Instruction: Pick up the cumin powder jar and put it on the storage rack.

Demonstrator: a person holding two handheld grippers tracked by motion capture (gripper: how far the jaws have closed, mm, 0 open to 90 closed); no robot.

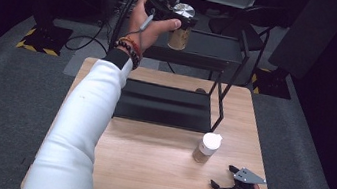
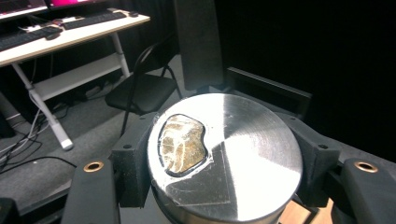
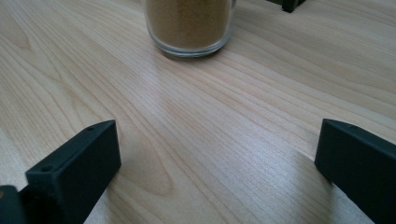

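Note:
My left gripper (image 1: pixel 181 21) is raised high at the far side, over the upper tier of a black rack (image 1: pixel 204 46). It is shut on a glass jar (image 1: pixel 180 34) of tan powder. The jar's round silver lid (image 2: pixel 243 154) sits between the black jaws, which press on both sides. A kidney-shaped hole (image 2: pixel 183 144) in the lid shows brown contents. A second jar (image 1: pixel 207 148) with a white lid stands on the wooden table (image 1: pixel 144 177). My right gripper (image 1: pixel 223 177) rests open near the table's front right corner, jaws wide apart, pointing at that jar's base (image 3: pixel 189 25).
The rack's lower tier (image 1: pixel 165 105) lies across the far half of the table, with thin legs (image 1: pixel 220 102) on its right side. Beyond the table, the left gripper view has a folding chair (image 2: pixel 140 91) and a desk (image 2: pixel 70 32) with keyboards.

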